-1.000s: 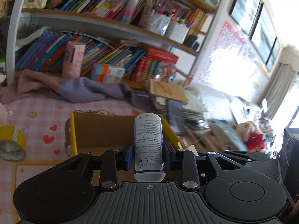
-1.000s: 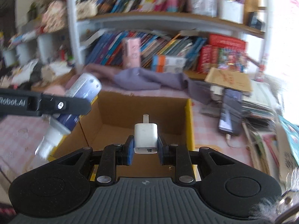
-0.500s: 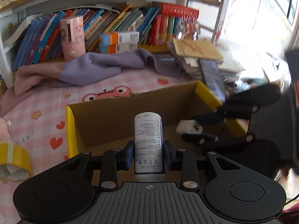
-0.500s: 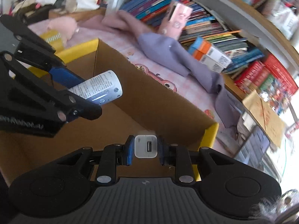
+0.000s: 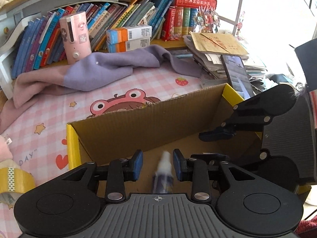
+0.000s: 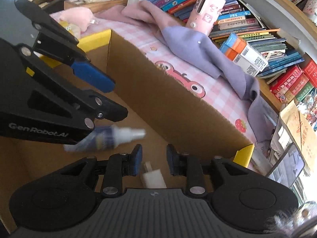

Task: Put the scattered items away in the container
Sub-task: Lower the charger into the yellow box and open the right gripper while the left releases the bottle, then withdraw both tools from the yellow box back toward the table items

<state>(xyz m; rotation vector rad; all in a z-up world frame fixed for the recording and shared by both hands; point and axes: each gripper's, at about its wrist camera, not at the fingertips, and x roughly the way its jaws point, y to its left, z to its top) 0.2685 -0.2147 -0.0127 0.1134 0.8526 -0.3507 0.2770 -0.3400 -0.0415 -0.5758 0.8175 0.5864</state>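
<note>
Now both grippers reach down into the cardboard box [image 5: 138, 127], and both are letting go. The left gripper [image 5: 158, 165] has its blue pads spread and opening, with daylight on each side of the spray bottle [image 5: 162, 173]; the bottle is motion-blurred between them, nozzle toward twelve o'clock, and seems to be dropping onto the box floor, though the smear makes that hard to confirm. From the right wrist camera the same bottle [image 6: 107, 137] lies slanted just under the left gripper's fingers [image 6: 93, 77], nozzle pointing to three o'clock.

The right gripper [image 6: 154, 160] is likewise parting its jaws. The white charger plug [image 6: 153, 177] sits low between them at six o'clock, touching neither pad, its prong end toward twelve. In the left wrist view the right gripper [image 5: 215, 145] comes in from three o'clock over the box floor.

Beyond the box's far wall, at twelve o'clock, a pink checked cloth with a frog print [image 5: 122, 103] covers the table. A purple-and-pink towel [image 5: 103, 73] is heaped further back, with a pink cartoon-printed bottle [image 5: 76, 36] and a row of books [image 5: 126, 17] behind it. A roll of yellow tape [image 5: 14, 179] lies at nine o'clock, outside the box. A phone [image 5: 236, 75] rests on a paper stack at two o'clock.
</note>
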